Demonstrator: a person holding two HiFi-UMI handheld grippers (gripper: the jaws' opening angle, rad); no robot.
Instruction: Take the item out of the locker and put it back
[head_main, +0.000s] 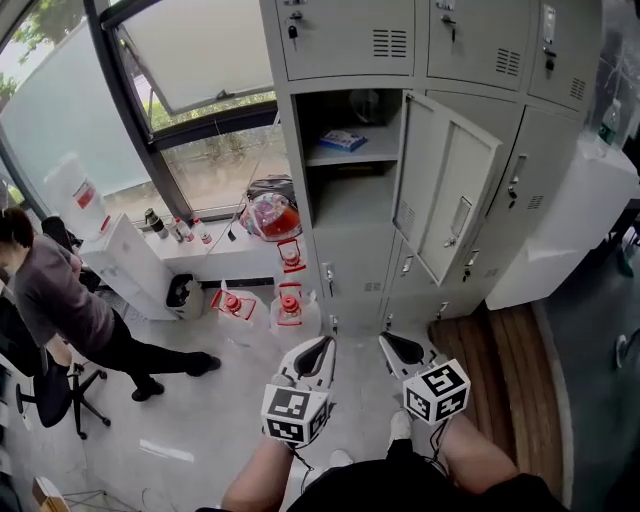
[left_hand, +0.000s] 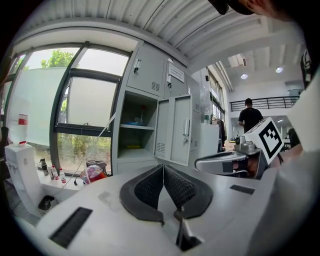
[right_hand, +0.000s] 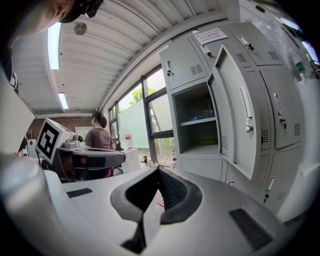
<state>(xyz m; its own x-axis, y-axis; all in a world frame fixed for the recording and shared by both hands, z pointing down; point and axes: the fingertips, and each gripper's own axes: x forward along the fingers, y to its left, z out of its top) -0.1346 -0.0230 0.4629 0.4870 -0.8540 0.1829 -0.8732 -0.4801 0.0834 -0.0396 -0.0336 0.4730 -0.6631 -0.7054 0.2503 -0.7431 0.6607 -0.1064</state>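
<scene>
The left tool (head_main: 325, 345) and right tool (head_main: 385, 342) are both pressed together and empty, side by side, well short of the grey locker (head_main: 352, 208). Its door (head_main: 450, 190) stands swung open. The blue item (head_main: 343, 140) lies on the upper shelf (well above both tools). The paper label (right_hand: 210, 36) above the open compartment is too small to read.

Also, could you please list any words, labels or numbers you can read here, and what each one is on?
No text is legible in any view.
Paper notice on the upper lockers: print too small.
Red label on the white container by the window: blurred.
Blue packet on the open locker's shelf: print too small.
Marker cubes: square patterns only, no words.
</scene>
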